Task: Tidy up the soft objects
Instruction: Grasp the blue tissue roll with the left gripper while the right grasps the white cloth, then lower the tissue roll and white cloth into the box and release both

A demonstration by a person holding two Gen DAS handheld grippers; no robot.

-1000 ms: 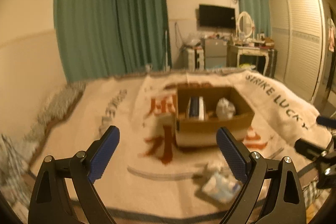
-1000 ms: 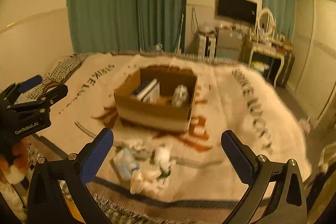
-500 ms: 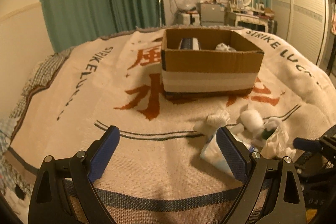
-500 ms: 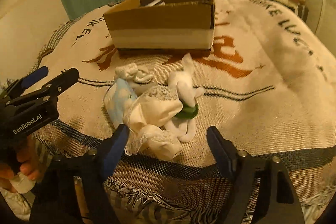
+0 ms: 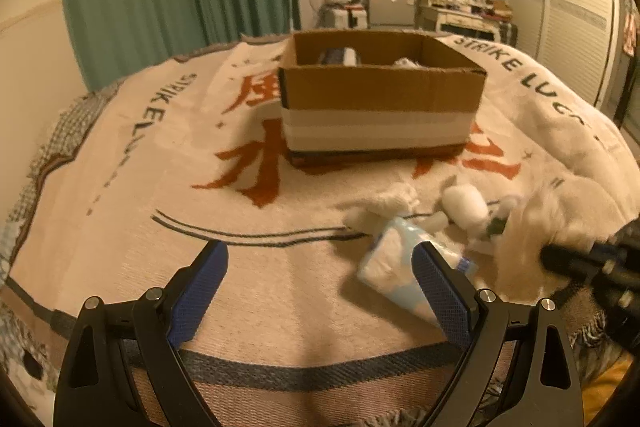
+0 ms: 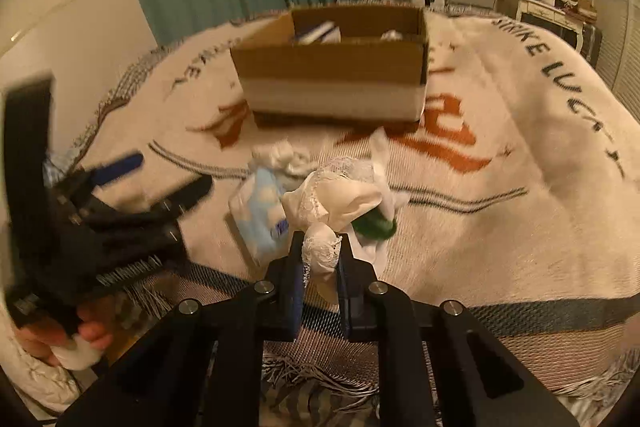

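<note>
right wrist view: the right gripper [image 6: 320,267] has its jaws drawn narrow, pinching a lace-edged fold of the white cloth [image 6: 340,195] between the pads. the rest of the cloth bunches just ahead of the jaws, lying on the blanket [image 6: 500,227]. a tissue pack [image 6: 260,219] sits just to the left of the jaws, touching the cloth, and a green item [image 6: 374,225] peeks out just to the right under the cloth. the cardboard box [image 6: 332,83] stands well ahead of the jaws, open at the top.

to do this step well: lift straight up until the whole cloth hangs free, so that it does not drag the tissue pack or the green item along. the pinch holds only a small fold, so move smoothly; a jerk may pull it loose. carry it over the near wall of the box before letting go.

left wrist view: the left gripper [image 5: 320,291] holds its jaws wide with nothing between them; the tissue pack lies partly behind its right finger [image 5: 440,295].

hard to make out: the green item is mostly covered and cannot be identified. the box contents show only as a dark edge and a pale lump above the rim. the left gripper is blurred in the right wrist view, and the held cloth is a smear at the right edge of the left wrist view.
</note>
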